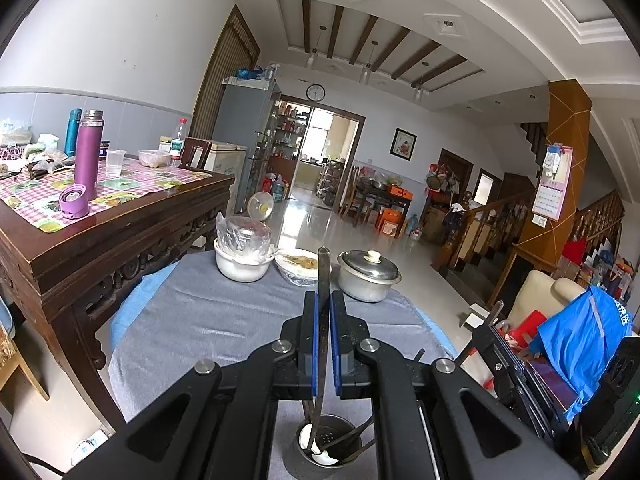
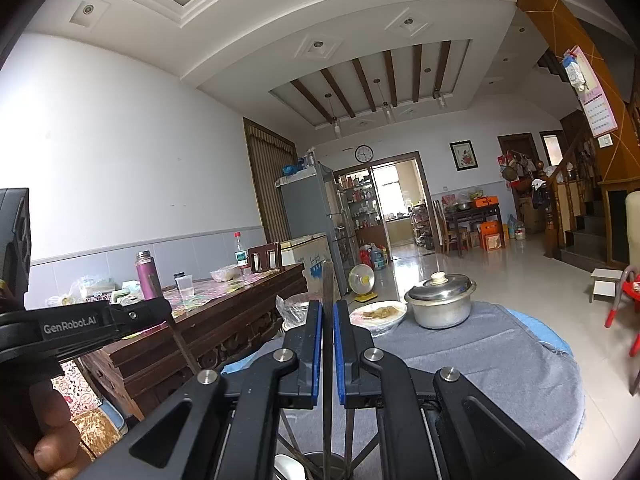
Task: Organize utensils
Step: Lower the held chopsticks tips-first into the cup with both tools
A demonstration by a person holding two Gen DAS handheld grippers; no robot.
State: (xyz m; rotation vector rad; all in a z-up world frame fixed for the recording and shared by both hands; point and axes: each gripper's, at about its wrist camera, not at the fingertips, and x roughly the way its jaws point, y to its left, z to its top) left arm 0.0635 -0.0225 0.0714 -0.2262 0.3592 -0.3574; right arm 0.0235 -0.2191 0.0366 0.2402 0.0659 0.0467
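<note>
My left gripper (image 1: 323,300) is shut on a dark chopstick (image 1: 323,276) that stands upright between its blue pads, its lower end in a round metal utensil holder (image 1: 326,446) below the jaws. The holder also has a white spoon (image 1: 316,444) and other dark chopsticks in it. My right gripper (image 2: 328,306) is shut on another dark chopstick (image 2: 328,280), also upright, above the same holder (image 2: 320,466). The left gripper (image 2: 166,312) shows at the left of the right wrist view, its chopstick (image 2: 182,344) slanting down.
A round table with a grey cloth (image 1: 192,320) carries a lidded metal pot (image 1: 368,274), a dish of food (image 1: 300,266) and a white pot with a plastic bag (image 1: 242,256). A dark wooden table (image 1: 120,216) stands left. A red chair (image 2: 626,300) is right.
</note>
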